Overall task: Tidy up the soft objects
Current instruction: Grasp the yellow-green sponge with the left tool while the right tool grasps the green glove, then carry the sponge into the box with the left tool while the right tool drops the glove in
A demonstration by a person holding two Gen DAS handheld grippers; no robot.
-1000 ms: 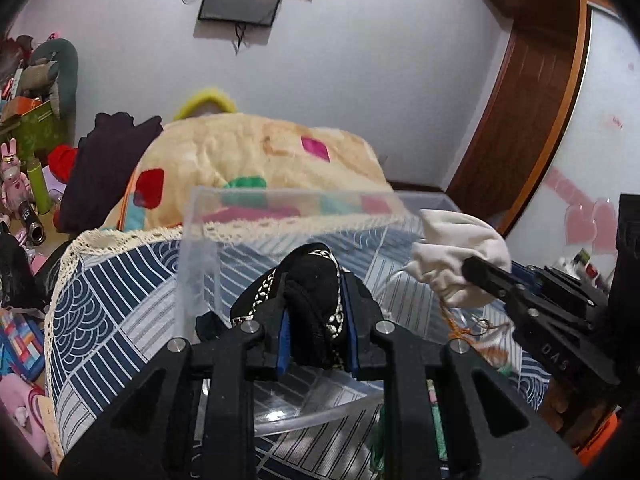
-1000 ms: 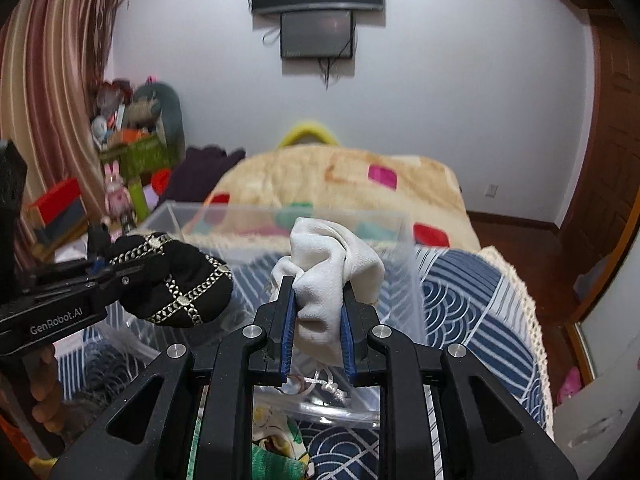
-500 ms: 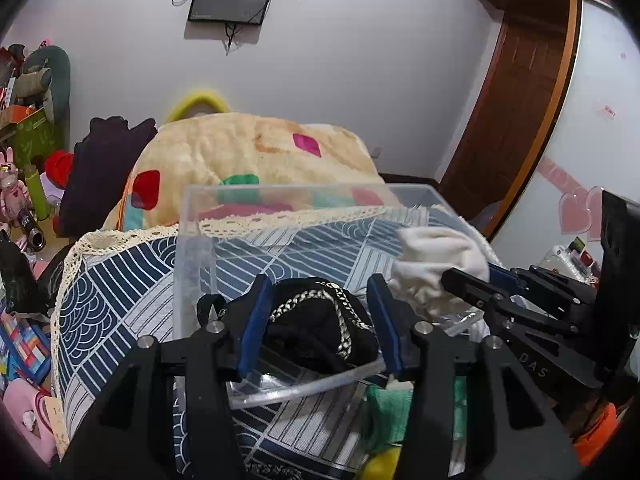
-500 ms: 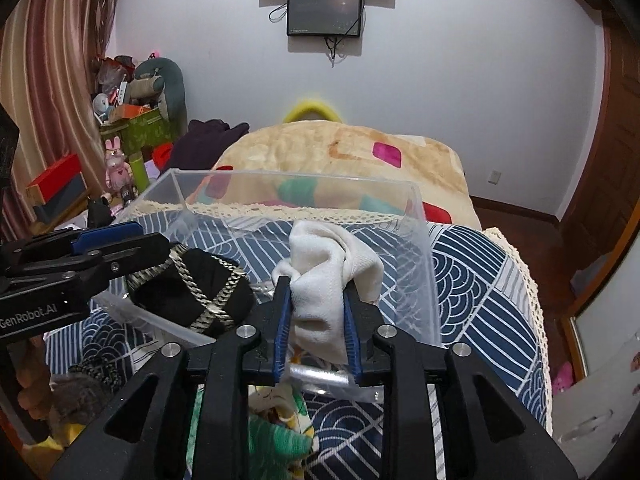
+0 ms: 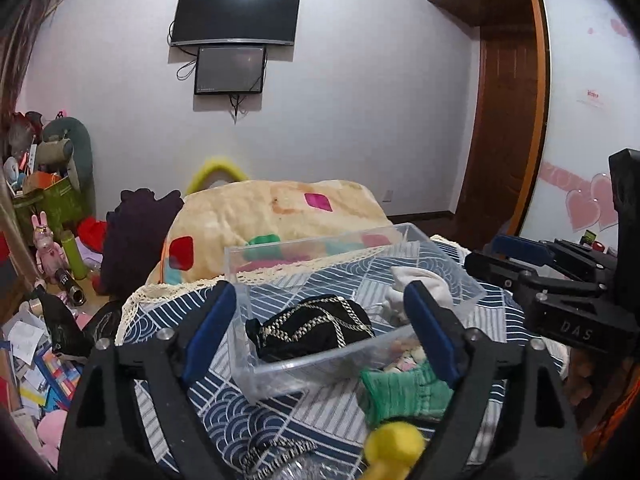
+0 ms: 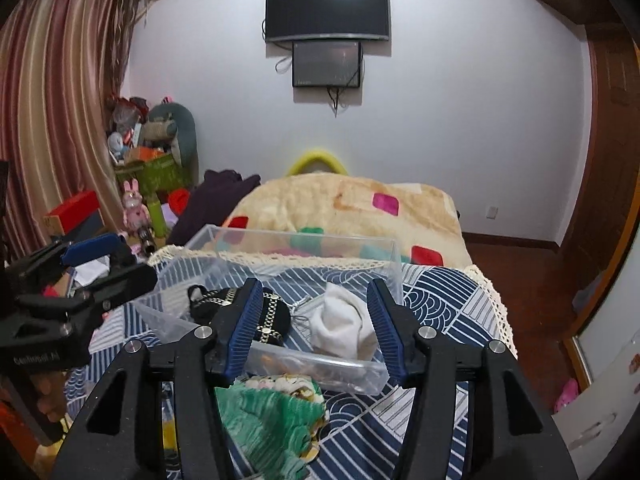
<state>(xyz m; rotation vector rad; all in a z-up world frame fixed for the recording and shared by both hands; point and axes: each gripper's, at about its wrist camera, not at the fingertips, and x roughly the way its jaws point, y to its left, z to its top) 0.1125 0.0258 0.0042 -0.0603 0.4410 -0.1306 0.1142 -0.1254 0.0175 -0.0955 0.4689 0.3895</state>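
A clear plastic bin [image 5: 276, 372] [image 6: 394, 264] stands on the blue patterned bedspread. A black pouch with gold chain [image 5: 316, 326] [image 6: 266, 316] lies in its left part. A white cloth pouch [image 5: 420, 288] [image 6: 344, 324] lies in its right part. My left gripper [image 5: 320, 328] is open and empty, held back just in front of the bin. My right gripper [image 6: 314, 320] is open and empty too, in front of the bin. A green knitted item [image 5: 404, 394] [image 6: 268, 416] lies on the bed in front of the bin.
A yellow soft object [image 5: 394, 446] lies near the front edge. A beige blanket with coloured squares [image 5: 276, 208] is heaped behind the bin. Toys and boxes [image 5: 48, 220] clutter the floor at the left. A wooden door [image 5: 504, 128] is at the right.
Both grippers lowered their pouches into the bin, opened and let go. Both have drawn back and now stand open and empty.
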